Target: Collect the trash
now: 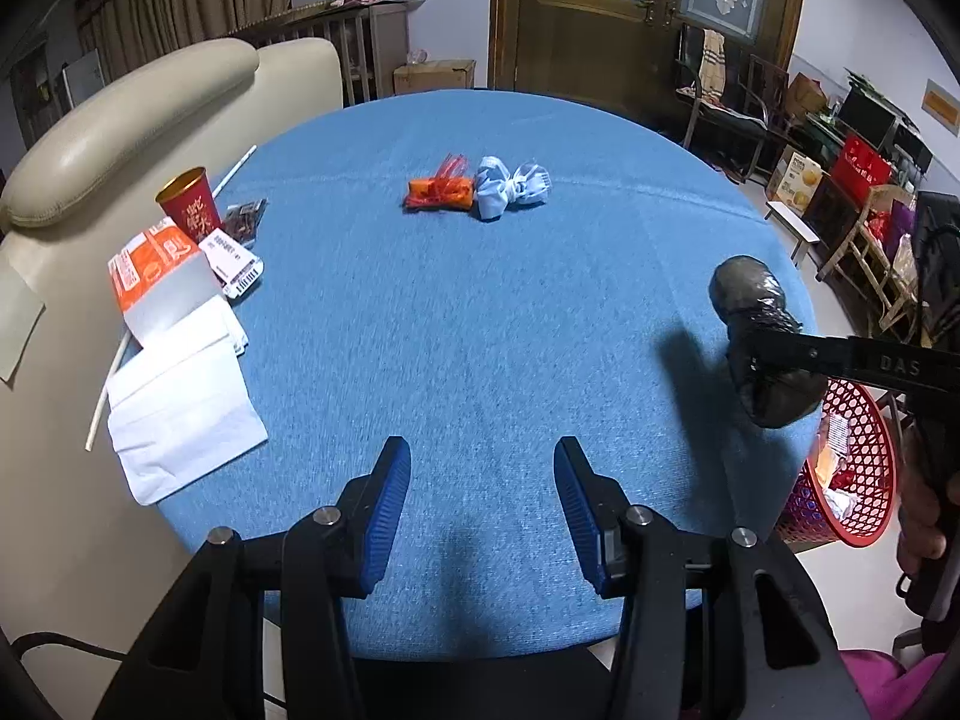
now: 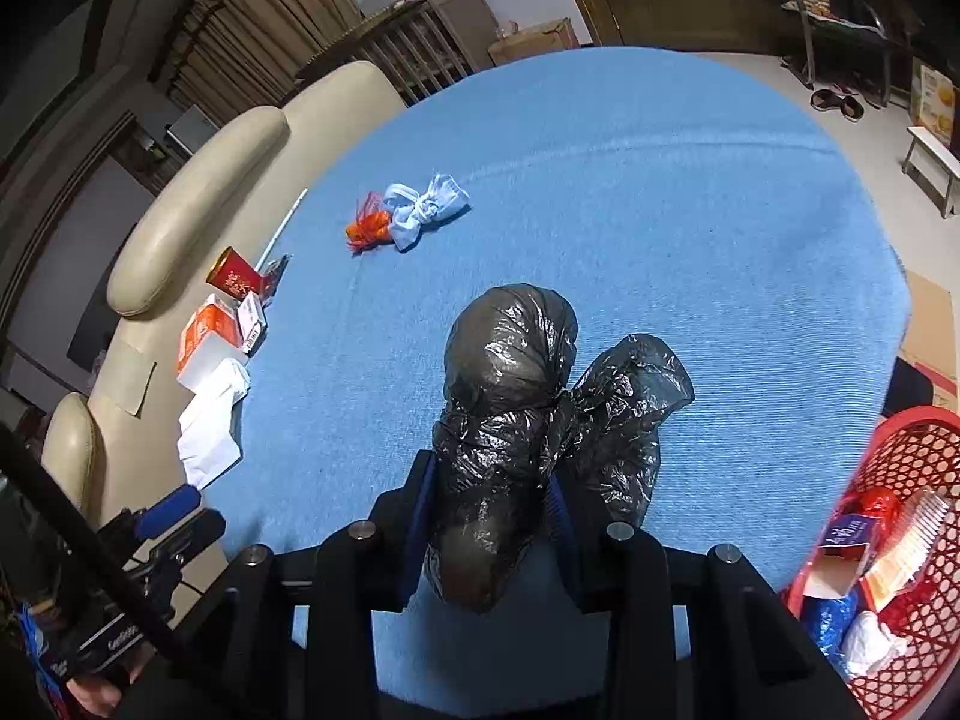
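Note:
A knotted black plastic bag (image 2: 510, 396) hangs between the blue pads of my right gripper (image 2: 489, 474), which is shut on it just above the blue-clothed round table (image 2: 660, 210). In the left wrist view the same black bag (image 1: 750, 294) sits in the right gripper (image 1: 774, 354) at the table's right edge. My left gripper (image 1: 480, 450) stands open over the near part of the table with nothing between its fingers. At the table's middle lie a crumpled orange bag (image 1: 438, 192) and a knotted light-blue bag (image 1: 510, 183), touching each other.
A red mesh basket (image 1: 852, 468) with trash in it stands on the floor right of the table. At the left edge lie a red cup (image 1: 186, 204), an orange carton (image 1: 156, 276), a white paper bag (image 1: 180, 408), receipts and straws. A cream sofa (image 1: 120, 120) borders the left.

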Motion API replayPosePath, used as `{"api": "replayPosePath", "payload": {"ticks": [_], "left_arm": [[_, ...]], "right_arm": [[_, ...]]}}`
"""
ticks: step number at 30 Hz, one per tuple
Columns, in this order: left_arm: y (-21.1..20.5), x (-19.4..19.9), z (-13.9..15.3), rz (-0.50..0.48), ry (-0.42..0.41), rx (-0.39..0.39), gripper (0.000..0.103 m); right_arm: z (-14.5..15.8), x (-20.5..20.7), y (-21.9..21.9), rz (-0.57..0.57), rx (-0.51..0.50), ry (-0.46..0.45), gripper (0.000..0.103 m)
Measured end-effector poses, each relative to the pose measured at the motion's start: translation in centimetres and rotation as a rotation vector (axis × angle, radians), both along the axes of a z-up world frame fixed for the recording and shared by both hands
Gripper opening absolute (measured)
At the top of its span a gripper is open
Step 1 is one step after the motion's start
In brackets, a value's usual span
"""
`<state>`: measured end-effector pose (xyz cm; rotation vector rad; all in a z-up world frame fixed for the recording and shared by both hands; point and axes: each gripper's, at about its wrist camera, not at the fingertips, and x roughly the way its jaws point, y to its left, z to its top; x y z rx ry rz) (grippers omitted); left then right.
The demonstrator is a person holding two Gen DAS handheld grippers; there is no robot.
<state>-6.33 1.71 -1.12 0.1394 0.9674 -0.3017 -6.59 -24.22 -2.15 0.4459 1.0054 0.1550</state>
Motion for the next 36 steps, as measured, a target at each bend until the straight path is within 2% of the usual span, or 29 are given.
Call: {"api": "replayPosePath", "payload": {"ticks": [19, 24, 36], "left_arm": [[-2.8, -0.9, 1.7, -0.05, -0.039, 0.046, 0.051], [-3.6, -1.4, 2.0, -0.067, -0.053, 0.054, 0.056], [-4.8, -1.7, 2.2, -0.092, -0.06, 0.066, 0.057]], "right_arm": [[1.9, -4.1, -2.0, -0.005, 0.013, -0.04, 0.038], [2.2, -4.7, -2.2, -0.009, 0.011, -0.049, 0.038], [2.3, -6.5, -4.5, -0.067, -0.001, -0.056, 0.038]]}}
